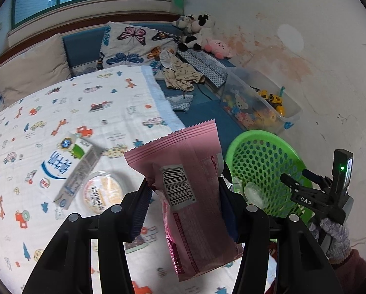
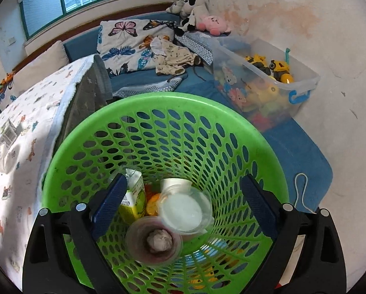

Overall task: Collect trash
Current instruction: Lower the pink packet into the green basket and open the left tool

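Left gripper (image 1: 183, 196) pinches a crinkly pink wrapper (image 1: 183, 171) above the bedsheet (image 1: 60, 110); right gripper (image 2: 183, 203) gapes wide over the perforated green basket (image 2: 232, 127), cups (image 2: 183, 210) inside.

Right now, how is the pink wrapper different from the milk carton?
The pink wrapper is held up in the left tool; the milk carton lies on the printed cloth. The wrapper is soft and crinkled; the carton is a stiff box. Neither is in the green basket yet.
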